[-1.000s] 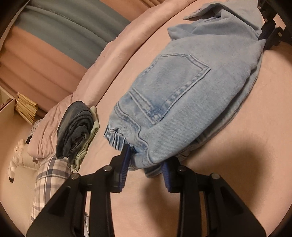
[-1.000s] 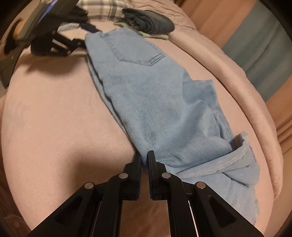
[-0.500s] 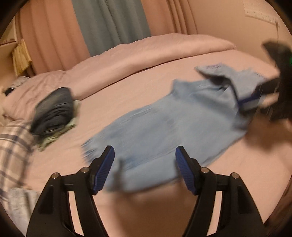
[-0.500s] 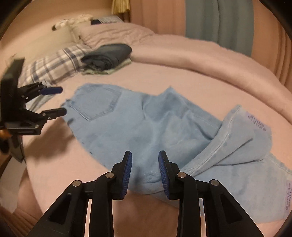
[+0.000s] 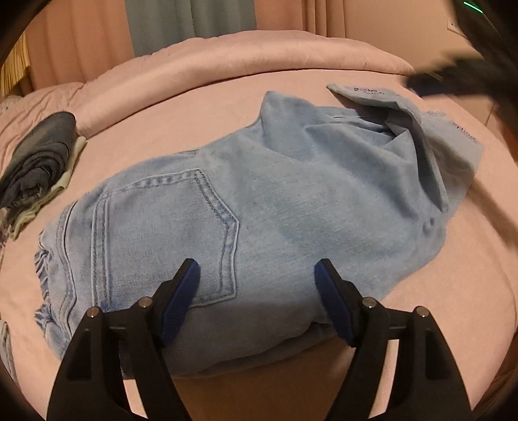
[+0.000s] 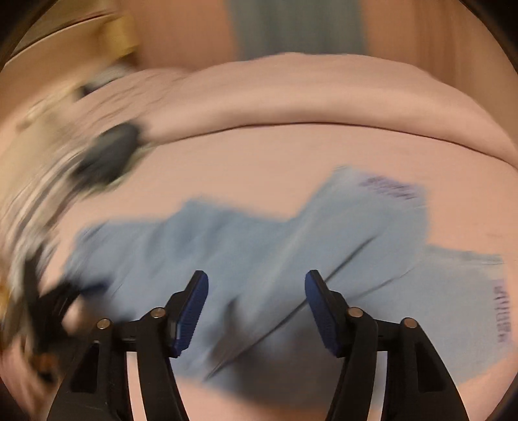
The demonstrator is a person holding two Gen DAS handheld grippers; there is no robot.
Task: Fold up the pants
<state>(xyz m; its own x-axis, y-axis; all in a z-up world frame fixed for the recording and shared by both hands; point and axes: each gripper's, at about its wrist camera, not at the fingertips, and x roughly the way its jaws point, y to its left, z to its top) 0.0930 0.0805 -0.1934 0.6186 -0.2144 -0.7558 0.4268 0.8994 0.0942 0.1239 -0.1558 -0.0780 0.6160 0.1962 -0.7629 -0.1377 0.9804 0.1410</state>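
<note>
- Left wrist view, bottom of the frame: the left claw (image 5: 255,275) has its two blue pads (image 5: 181,298) well apart and its jaws are opening; nothing is pinched between them, and the denim shows in the gap behind them.
- Just beyond that claw lie the light blue pants (image 5: 291,207), spread across the middle of the frame on the pink bed (image 5: 194,107), folded over on themselves into a wide, lumpy shape.
- A stitched back pocket (image 5: 168,233) faces up at lower left of the pants, and the frayed waist end sits at the far left edge of the garment.
- At upper right of the pants a leg end is flipped back, so that a cuff (image 5: 365,95) with dark printed lettering points up and left.
- Right wrist view, bottom of the frame: the right claw (image 6: 255,285) also stands apart, its jaws opening, with no cloth between the pads; the picture is smeared with motion.
- Beyond it the same pants (image 6: 259,259) run from lower left to right across the bed (image 6: 259,162), printed lettering showing at upper right and at the far right edge.
- Left wrist view, far left: a dark folded garment (image 5: 39,155) rests on a pale one, well apart from the pants.
- Upper right corner of that view: a dark, blurred shape; I cannot tell what it is.
- Farthest back: a rolled pink duvet (image 5: 226,61) along the bed's far side, then pink and grey-blue curtains (image 5: 187,19).
</note>
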